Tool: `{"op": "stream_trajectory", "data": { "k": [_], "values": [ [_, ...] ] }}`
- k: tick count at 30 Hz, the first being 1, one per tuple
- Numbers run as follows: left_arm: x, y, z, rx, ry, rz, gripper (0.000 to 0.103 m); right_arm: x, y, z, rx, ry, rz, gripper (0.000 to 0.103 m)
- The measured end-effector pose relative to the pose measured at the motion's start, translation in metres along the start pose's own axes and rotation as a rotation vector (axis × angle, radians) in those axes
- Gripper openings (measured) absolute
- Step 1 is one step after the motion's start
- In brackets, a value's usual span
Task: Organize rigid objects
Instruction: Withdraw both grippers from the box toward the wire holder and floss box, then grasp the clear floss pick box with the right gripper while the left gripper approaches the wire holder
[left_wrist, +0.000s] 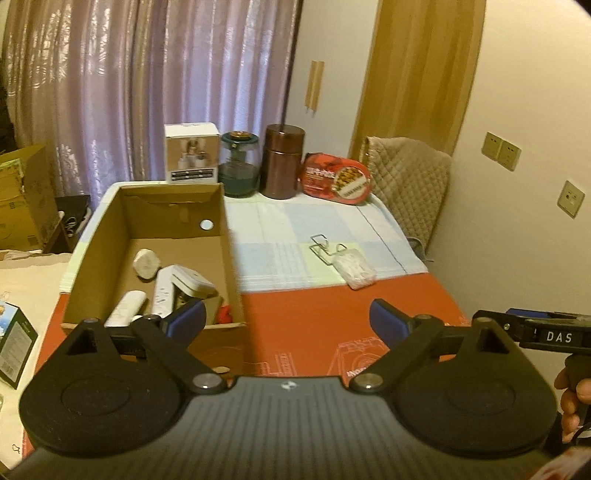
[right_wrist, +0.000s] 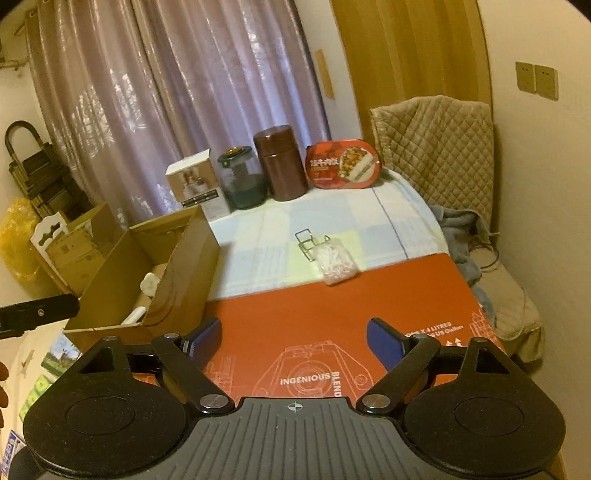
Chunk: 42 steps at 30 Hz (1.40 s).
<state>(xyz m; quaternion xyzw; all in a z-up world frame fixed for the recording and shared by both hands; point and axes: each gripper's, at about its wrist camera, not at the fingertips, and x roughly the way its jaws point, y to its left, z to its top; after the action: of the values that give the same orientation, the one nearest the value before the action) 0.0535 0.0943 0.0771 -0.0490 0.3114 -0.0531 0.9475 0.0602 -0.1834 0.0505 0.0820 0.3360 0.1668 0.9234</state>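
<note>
Red mat (right_wrist: 295, 325) with white lettering "INGENIOUS BLEND"

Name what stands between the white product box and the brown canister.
A dark green glass jar stands between the white box and brown canister, clear in both wrist views.

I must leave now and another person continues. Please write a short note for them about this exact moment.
Left hand-held gripper: open, empty. Right hand-held gripper: open, empty.
Cardboard box on the left already holds several white items.
Still out on the cloth: wire clip with a clear bag; at the far edge a white carton, glass jar, brown canister and red food tub.
Left to do: probably box these.
</note>
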Motion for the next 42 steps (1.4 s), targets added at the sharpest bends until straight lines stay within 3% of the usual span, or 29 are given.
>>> {"op": "stream_trajectory", "data": {
  "k": [15,25,35,42],
  "values": [
    [0.004,-0.029,-0.003,0.028,0.001,-0.019,0.093,-0.020,-0.005,0.002,0.007,-0.039,0.003,0.083],
    [0.035,-0.039,0.008,0.017,0.007,-0.021,0.093,0.003,-0.024,0.015,-0.005,-0.031,-0.006,0.083],
    [0.106,-0.042,0.030,-0.036,0.004,-0.009,0.093,0.067,-0.059,0.042,-0.052,-0.036,-0.013,0.083],
    [0.171,-0.052,0.043,0.006,0.003,0.017,0.093,0.138,-0.076,0.051,-0.097,-0.020,0.006,0.083]
  ]
}}
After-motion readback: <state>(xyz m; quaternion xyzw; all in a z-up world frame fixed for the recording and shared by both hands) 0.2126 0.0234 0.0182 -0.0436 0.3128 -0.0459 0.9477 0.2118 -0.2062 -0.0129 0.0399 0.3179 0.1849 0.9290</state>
